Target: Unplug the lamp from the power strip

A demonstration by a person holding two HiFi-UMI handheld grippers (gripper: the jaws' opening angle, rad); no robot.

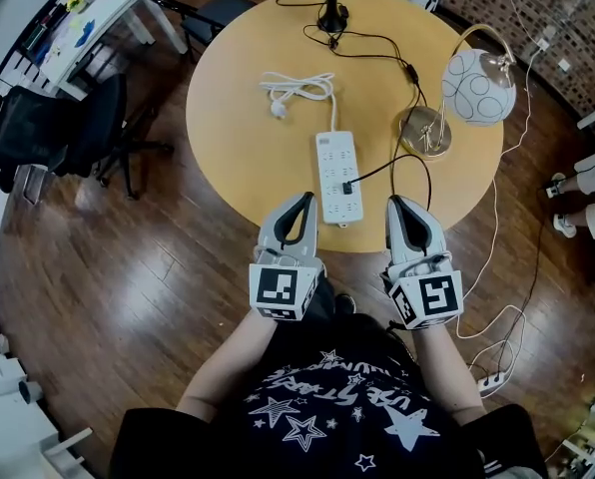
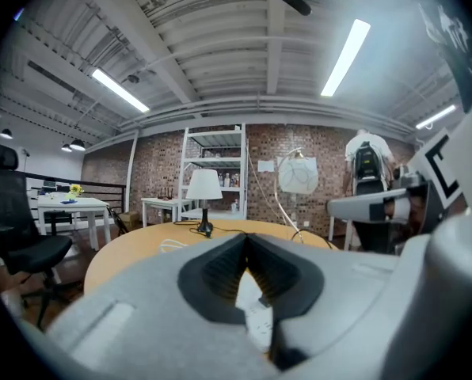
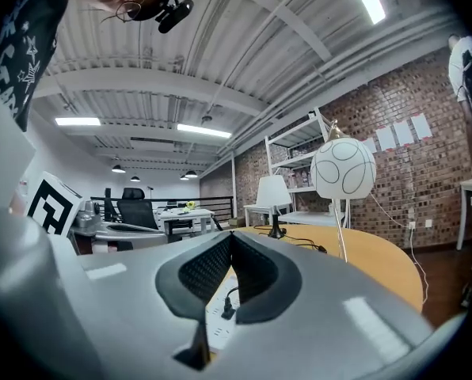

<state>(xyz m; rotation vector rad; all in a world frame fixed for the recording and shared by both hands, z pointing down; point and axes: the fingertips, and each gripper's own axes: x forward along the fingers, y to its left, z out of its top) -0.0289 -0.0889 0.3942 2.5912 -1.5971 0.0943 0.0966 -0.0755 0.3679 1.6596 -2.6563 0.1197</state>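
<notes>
A round wooden table (image 1: 228,88) holds a white-shaded lamp (image 1: 331,12) at its far edge. A white power strip (image 1: 337,178) lies nearer the person. The left gripper (image 1: 304,200) and right gripper (image 1: 397,204) hover at either side of the strip, both pinched closed and empty. The lamp's black plug (image 1: 346,187) sits in the strip.

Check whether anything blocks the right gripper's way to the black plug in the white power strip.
Nothing visible does: only bare wooden tabletop lies between the right gripper and the black plug in the white power strip.
</notes>
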